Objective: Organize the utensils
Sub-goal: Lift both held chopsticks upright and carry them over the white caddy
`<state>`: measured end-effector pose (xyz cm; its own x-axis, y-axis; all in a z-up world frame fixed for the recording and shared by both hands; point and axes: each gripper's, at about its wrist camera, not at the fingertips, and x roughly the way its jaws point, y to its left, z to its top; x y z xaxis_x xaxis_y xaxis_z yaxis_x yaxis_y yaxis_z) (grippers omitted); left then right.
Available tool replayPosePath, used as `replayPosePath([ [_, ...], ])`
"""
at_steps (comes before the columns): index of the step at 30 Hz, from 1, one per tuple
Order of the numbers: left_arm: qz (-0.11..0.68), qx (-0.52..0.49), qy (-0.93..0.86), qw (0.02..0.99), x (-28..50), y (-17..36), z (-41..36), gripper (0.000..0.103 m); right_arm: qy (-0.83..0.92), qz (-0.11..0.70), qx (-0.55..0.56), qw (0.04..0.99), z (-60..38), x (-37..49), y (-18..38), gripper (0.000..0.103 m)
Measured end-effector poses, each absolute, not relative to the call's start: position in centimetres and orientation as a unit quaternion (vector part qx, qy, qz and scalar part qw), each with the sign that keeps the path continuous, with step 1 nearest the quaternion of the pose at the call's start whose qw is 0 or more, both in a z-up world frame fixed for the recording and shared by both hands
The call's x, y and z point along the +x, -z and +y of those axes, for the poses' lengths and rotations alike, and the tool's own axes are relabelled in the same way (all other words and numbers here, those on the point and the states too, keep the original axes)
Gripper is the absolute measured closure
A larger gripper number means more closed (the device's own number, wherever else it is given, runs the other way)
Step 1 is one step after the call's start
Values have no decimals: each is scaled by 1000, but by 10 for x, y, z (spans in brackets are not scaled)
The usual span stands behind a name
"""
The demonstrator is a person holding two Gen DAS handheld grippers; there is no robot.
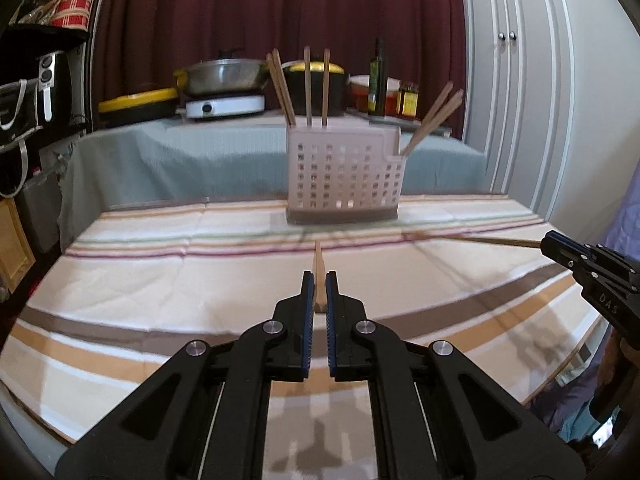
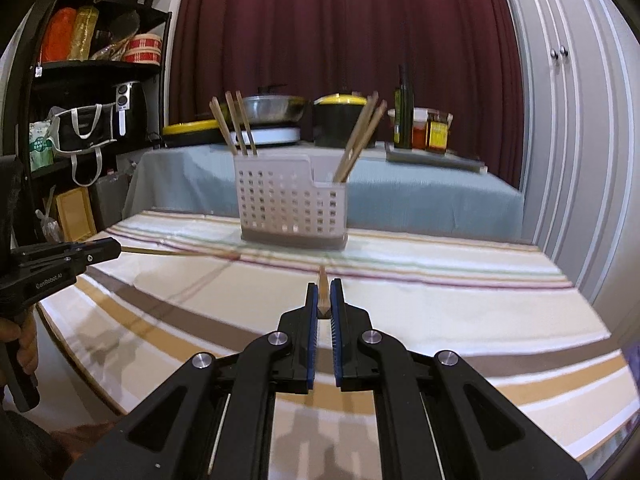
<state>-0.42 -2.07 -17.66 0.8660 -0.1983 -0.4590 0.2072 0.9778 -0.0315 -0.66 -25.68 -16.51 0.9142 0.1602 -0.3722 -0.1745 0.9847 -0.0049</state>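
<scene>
A white perforated utensil holder (image 1: 343, 174) (image 2: 291, 213) stands upright on the striped tablecloth (image 1: 160, 280), with several wooden chopsticks in its compartments. My left gripper (image 1: 319, 280) is shut on a wooden chopstick (image 1: 319, 264) that points forward at the holder. My right gripper (image 2: 324, 288) is also shut on a chopstick (image 2: 322, 280). In the left wrist view the right gripper (image 1: 548, 242) shows at the right edge with its chopstick (image 1: 480, 239) reaching left. In the right wrist view the left gripper (image 2: 116, 249) shows at the left with its chopstick (image 2: 176, 253) reaching right. Both chopsticks hover above the cloth short of the holder.
Behind stands a second table with a grey-blue cloth (image 1: 180, 152), pans (image 1: 226, 74), a black pot (image 1: 316, 88), a bottle (image 1: 377, 80) and jars (image 1: 408, 100). Dark shelves (image 2: 96, 80) are at left, white cupboard doors (image 1: 516, 80) at right. A hand (image 2: 24, 340) holds the left handle.
</scene>
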Motion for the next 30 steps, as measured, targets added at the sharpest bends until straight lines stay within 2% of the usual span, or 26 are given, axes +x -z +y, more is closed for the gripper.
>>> replayPosePath([
  [15, 176, 6, 100, 979, -14, 101, -12, 97, -85, 139, -13, 987, -263, -11, 105, 96],
  [30, 188, -7, 97, 977, 26, 86, -8, 97, -90, 134, -14, 987, -262, 28, 85, 96],
])
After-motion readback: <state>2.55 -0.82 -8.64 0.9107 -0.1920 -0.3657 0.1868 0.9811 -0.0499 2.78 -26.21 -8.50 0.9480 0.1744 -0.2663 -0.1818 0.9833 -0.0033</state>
